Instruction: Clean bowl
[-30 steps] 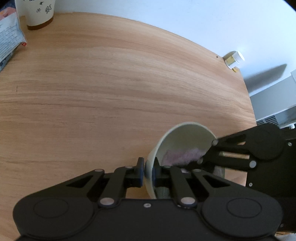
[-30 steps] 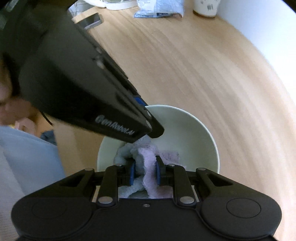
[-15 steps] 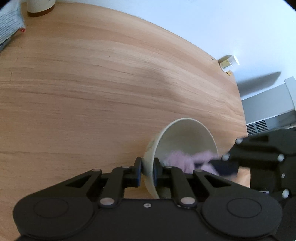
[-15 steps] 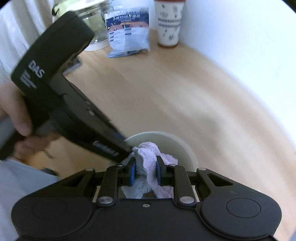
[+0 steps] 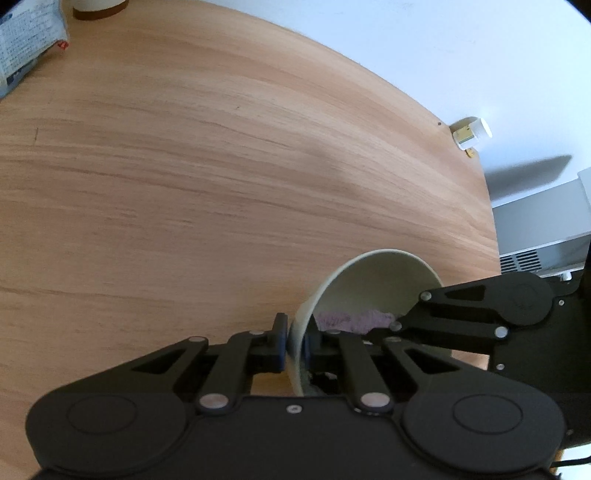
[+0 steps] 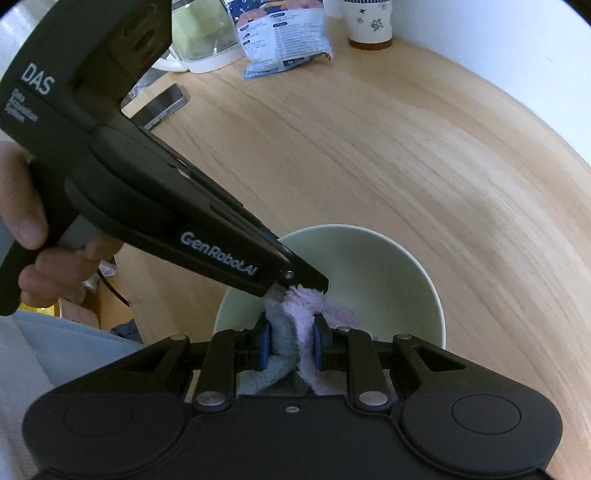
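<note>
You have one bowl (image 6: pixel 369 280), one cloth (image 6: pixel 306 310) inside it, and two grippers: the left gripper (image 5: pixel 293 345) and right gripper (image 6: pixel 290 343). At 12 o'clock sit one cup (image 6: pixel 369 22), one snack packet (image 6: pixel 280 37), one kettle (image 6: pixel 203 40); at 10, one phone (image 6: pixel 162 105).

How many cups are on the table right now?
1: a white floral paper cup at the far edge by the wall, beside the snack bag. Others may sit out of frame.
</note>
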Demonstrator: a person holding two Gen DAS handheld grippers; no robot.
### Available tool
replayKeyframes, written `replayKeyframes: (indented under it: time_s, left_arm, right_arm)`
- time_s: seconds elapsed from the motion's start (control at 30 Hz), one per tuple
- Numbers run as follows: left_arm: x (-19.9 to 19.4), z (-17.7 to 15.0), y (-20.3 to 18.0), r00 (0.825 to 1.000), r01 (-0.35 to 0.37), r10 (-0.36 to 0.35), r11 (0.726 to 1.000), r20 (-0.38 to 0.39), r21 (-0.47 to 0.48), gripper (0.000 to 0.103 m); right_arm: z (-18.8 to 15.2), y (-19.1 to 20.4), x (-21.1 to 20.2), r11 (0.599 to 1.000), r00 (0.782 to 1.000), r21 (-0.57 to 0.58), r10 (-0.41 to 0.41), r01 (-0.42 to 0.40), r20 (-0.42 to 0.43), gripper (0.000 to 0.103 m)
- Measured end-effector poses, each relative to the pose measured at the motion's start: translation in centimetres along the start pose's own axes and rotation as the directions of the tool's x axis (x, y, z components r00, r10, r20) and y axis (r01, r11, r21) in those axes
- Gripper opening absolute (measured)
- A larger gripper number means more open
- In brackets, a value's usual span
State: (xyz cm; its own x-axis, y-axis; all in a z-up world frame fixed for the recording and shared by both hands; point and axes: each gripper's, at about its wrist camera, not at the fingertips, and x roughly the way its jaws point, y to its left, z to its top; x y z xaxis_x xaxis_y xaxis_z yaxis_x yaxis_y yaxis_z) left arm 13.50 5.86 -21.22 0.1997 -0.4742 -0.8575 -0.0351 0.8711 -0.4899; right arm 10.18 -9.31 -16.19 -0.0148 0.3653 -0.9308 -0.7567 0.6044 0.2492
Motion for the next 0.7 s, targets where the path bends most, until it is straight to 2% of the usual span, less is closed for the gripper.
replayKeyframes:
  time_s: [0.13, 0.23, 0.33, 0.4, 0.47, 0.5, 0.53, 0.7]
  left_arm:
    - [-0.1, 0.0, -1.0, 1.0, -0.02, 0.019, 0.998, 0.004, 0.057, 0.009]
    - [-0.4, -0.1, -0.7, 1.0, -0.022, 0.022, 0.998, 0.002, 0.065, 0.009]
    - [-0.5, 0.0, -0.4, 1.0, -0.013, 0.014, 0.998, -0.005, 0.056, 0.011]
    - [-0.4, 0.0, -0.3, 0.999, -0.036, 0.037, 0.998, -0.013, 0.047, 0.022]
    - [-0.3, 0.0, -0.2, 0.998, -0.053, 0.054, 0.998, -0.015, 0.046, 0.024]
    - [-0.3, -0.1, -0.2, 0.999, -0.045, 0.046, 0.998, -0.015, 0.05, 0.024]
    - [-0.4, -0.2, -0.2, 0.999, -0.04, 0.04, 0.998, -0.013, 0.053, 0.024]
    - [-0.6, -0.4, 0.1, 0.999, -0.039, 0.039, 0.998, -0.002, 0.046, 0.025]
  right_arm:
    - [1.4, 0.3, 1.7, 0.995, 0.996, -0.052, -0.085, 0.084, -0.025, 0.024]
    - [1.7, 0.7, 1.7, 0.987, 0.989, -0.077, -0.142, 0.139, -0.032, 0.024]
    - [1.9, 1.1, 1.0, 0.984, 0.987, -0.079, -0.163, 0.161, -0.017, 0.025]
    - [2.0, 1.3, 0.2, 0.984, 0.987, -0.081, -0.162, 0.161, -0.008, 0.03]
    - [2.2, 1.4, -0.4, 0.983, 0.988, -0.094, -0.157, 0.155, -0.014, 0.038]
    - [2.2, 1.4, -0.4, 0.983, 0.987, -0.103, -0.157, 0.154, -0.017, 0.048]
    - [2.3, 1.4, -0.3, 0.982, 0.988, -0.114, -0.154, 0.15, -0.027, 0.052]
    - [1.1, 0.9, -1.0, 0.977, 0.983, -0.153, -0.161, 0.147, -0.088, 0.057]
